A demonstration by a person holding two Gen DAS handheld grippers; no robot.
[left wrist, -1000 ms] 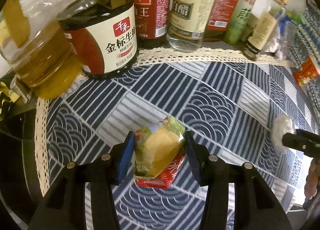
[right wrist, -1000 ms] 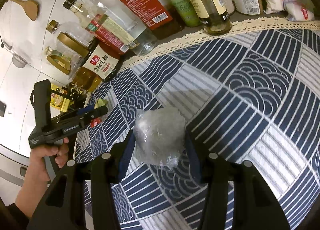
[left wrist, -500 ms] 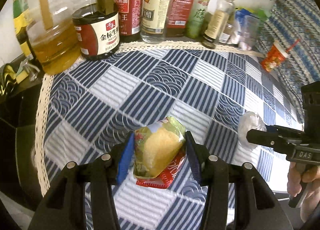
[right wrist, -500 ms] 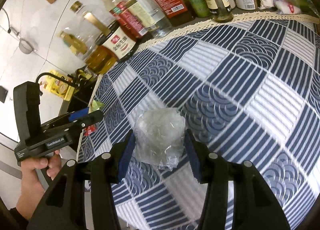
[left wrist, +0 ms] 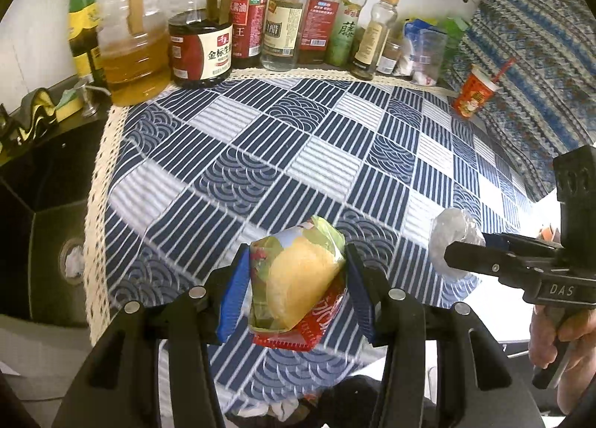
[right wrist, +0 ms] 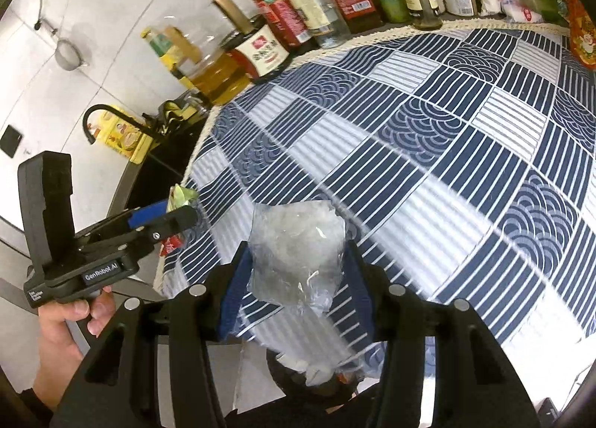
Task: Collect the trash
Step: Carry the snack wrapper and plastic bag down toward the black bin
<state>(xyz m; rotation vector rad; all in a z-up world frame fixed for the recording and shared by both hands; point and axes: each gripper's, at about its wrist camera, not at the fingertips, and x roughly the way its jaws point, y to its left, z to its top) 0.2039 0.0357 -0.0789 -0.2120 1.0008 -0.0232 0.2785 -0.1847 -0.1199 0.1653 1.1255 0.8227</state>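
Trash in transit: two pieces, one per tool, both carried clear of the tablecloth [left wrist: 335,152] near its front edge. Left: the left gripper [left wrist: 294,290] pinches a crumpled snack wrapper [left wrist: 298,279], green and yellow with a red lower flap, between its blue pads [left wrist: 232,297]; the wrapper hangs over the cloth's front edge. Right: the right gripper [right wrist: 294,279] is pressed onto a wad of clear plastic film [right wrist: 296,256], with a loose tail trailing below the fingers.

Below both tools, past the front edge, a dark bin [right wrist: 316,387] that already contains scraps is partly visible; its rim is mostly hidden. To do the drop well, each load should probably be brought squarely over the bin opening before the fingers part. The film's dangling tail may cling to a pad, so a wide release and a slight shake seem advisable. One piece at a time would keep the tools from colliding.

At the back edge stand condiment bottles [left wrist: 283,14]; a red paper cup [left wrist: 473,92] stands toward the back right corner.
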